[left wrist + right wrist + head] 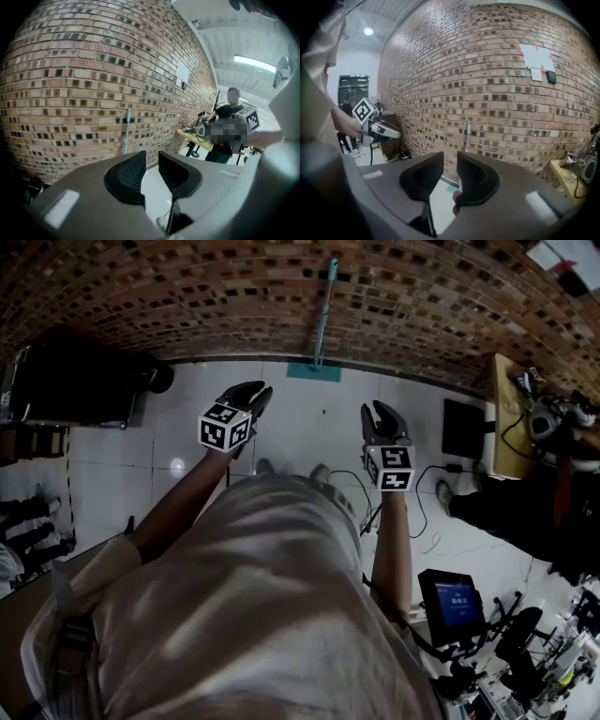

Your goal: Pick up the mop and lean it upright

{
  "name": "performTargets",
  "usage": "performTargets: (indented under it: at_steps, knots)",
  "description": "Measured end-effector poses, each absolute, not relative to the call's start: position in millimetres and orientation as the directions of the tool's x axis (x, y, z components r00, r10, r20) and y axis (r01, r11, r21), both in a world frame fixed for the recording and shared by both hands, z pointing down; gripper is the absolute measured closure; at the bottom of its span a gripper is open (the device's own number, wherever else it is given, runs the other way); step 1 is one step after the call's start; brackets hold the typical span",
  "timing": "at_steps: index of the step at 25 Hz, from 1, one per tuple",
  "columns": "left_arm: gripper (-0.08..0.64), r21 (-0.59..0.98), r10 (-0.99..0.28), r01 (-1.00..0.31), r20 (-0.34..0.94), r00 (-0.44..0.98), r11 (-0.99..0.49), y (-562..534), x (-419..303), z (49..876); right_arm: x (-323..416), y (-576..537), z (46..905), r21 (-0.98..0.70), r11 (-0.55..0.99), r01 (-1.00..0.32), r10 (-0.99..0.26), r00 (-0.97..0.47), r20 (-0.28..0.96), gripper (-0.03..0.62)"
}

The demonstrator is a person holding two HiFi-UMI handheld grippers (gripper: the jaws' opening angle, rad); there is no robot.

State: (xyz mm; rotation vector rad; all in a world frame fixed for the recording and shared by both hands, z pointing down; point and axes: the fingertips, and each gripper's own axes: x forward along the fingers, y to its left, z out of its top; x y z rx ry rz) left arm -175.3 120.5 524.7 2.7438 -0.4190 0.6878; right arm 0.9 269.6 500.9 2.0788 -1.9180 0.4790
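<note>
Mop (322,324) stands against wall (187,296) (upright); well beyond left gripper (255,396), right gripper (381,414).

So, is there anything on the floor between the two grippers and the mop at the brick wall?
Nothing visible does. Only bare white floor lies between the left gripper, the right gripper and the mop, which already leans upright against the brick wall.

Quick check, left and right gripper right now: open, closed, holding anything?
Left gripper: jaws a little apart, holding nothing.
Right gripper: closed, holding nothing.
</note>
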Motion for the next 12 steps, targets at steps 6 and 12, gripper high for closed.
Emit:
performTargets:
  at_steps: [6, 12]
  knots:
    - [0.456, 0.209, -0.188, -0.333, 0.511, 0.839, -0.92, 110, -185, 535, -16, 265, 513, 0.003, -0.075, -0.997, -0.889, 0.068, 0.453, 0.511]
    - [0.456, 0.219, -0.154, -0.306, 0.521, 0.84, -0.927, 104, -185, 543, -21, 262, 516, 0.001, -0.093, -0.996, -0.885, 0.083, 0.458, 0.512]
